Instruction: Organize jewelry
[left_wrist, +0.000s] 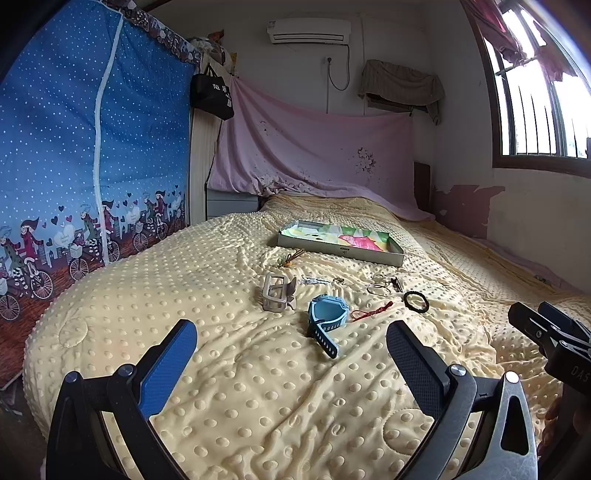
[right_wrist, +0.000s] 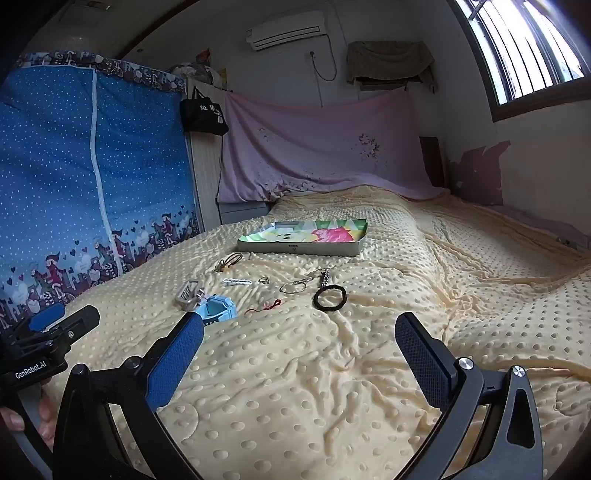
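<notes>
Your jewelry lies spread on the pale yellow dotted blanket (left_wrist: 221, 369) of the bed, between your two claws and the shallow grey cardboard tray with a colourful printed lining (left_wrist: 341, 240).

Nearest to you is the light blue plastic watch with a perforated strap (left_wrist: 325, 325); its strap runs from the case toward you and a little to the right. Just left of it stands the translucent beige hair claw clip (left_wrist: 275, 293). To the right of the watch lies the thin red cord bracelet (left_wrist: 371, 312), with its long axis going up to the right. Farther right is the black round elastic hair tie (right_wrist: 330, 297), lying flat. Behind it are the thin silver hoop rings (right_wrist: 293, 287) and a small dark beaded piece (right_wrist: 325, 277) that points toward the tray. A small silver hair pin (right_wrist: 236, 281) lies crosswise, with a small ring (right_wrist: 263, 280) just beside it. The brown cord piece (right_wrist: 229, 261) is near the tray's front left corner.

The tray's long side faces you.

Your left claw (left_wrist: 291, 345) is spread wide and holds nothing. Your right claw (right_wrist: 299, 339) is also spread wide and empty. Both hover over bare blanket, near the items. The right half of the bed is open room; the blue dotted fabric wardrobe (left_wrist: 92, 147) closes the left side.
</notes>
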